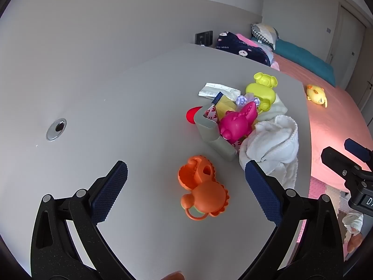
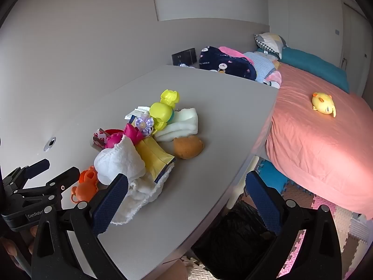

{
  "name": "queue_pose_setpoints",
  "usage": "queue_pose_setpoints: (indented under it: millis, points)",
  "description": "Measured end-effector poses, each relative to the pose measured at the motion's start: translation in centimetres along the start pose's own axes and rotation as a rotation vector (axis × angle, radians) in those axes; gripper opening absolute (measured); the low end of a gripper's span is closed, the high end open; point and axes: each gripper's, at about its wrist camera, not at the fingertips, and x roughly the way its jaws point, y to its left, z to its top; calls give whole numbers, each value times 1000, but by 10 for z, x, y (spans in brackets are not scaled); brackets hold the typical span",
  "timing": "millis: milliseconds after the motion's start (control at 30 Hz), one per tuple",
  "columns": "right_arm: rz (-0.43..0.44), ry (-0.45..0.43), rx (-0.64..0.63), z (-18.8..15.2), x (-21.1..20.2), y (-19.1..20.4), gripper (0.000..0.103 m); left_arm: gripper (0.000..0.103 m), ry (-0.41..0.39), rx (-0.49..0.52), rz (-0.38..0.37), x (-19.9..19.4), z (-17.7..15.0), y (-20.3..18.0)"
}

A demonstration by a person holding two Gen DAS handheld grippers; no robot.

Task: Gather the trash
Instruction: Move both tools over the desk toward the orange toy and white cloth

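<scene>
Apparently I've barely begun: both my left gripper and right gripper gape wide, holding nothing. Wrappers still sit beside the grey rectangular plastic box on the surface, none yet visibly in the black-lined bin below.

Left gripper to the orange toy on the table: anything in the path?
Nothing visible. The left gripper is open with the orange toy lying between its fingers on bare table. The white towel sits just beyond the right finger, off the path.

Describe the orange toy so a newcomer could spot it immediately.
On the grey table, look at the clutter pile around the white towel. The orange toy lies apart from it on bare tabletop, nearest the open left tool. It is the only orange piece, with a ring loop.
</scene>
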Motion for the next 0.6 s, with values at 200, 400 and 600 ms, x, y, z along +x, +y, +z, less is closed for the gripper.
queue_pose_setpoints:
  millis: [200,400,600]
  points:
    - [0,3,-1,-1,-1,1,100,97,3,1,1,0,0,0]
    - [4,0,5,-1,0,-2,100,97,9,3,0,1,0,1]
    - [6,0,5,-2,-1,-1,100,97,10,1,1,2,-4,1]
